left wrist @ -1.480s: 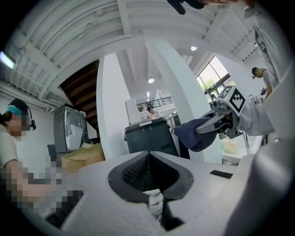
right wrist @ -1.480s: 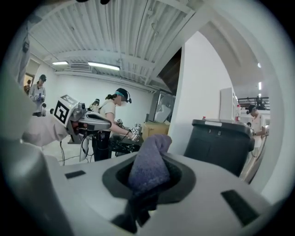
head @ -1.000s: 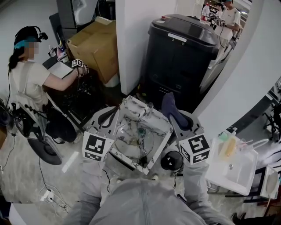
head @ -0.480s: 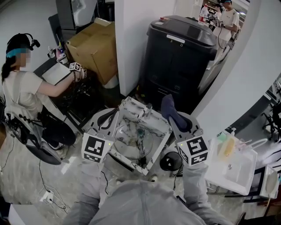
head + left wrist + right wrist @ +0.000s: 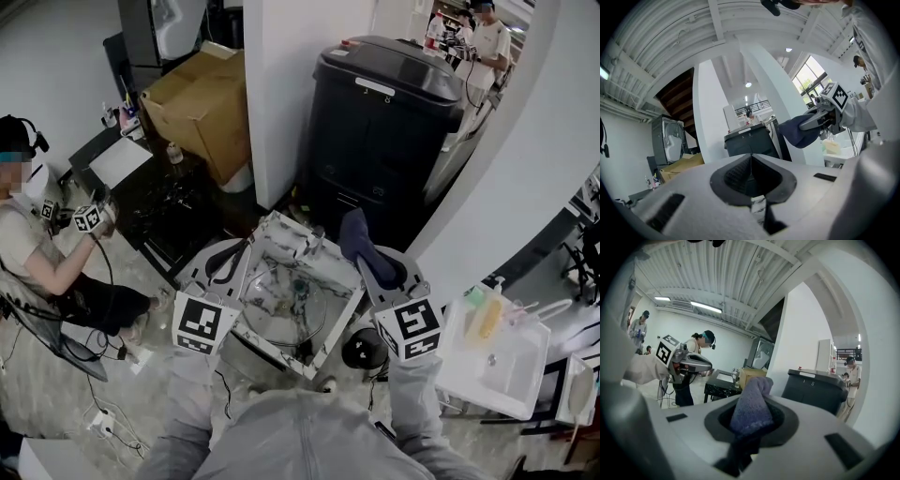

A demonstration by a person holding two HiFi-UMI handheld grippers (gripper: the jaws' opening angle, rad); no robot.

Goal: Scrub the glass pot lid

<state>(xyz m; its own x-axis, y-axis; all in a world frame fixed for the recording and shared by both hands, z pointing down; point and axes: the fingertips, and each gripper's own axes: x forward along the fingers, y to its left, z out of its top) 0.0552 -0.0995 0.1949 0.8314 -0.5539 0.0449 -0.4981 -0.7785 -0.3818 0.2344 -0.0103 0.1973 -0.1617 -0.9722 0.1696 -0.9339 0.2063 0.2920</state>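
here, left gripper [image 5: 751, 165] pinched closed, empty; right gripper [image 5: 748, 430] clamps blue cloth [image 5: 751, 401]; glass pot lid [image 5: 286, 302] lies between them in marbled basin [image 5: 343, 317].

Both arms reach forward, left tool [image 5: 228, 261] closed on nothing, right tool [image 5: 373, 262] clamping a cloth [image 5: 356, 234].

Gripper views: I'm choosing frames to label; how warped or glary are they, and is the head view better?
Left gripper view: heavy fisheye bending, bright window at right. Right gripper view: same bending, cloth in focus, ceiling strip lights bright. Head view: milder warp, even light, glass lid faint against the marbled tray.
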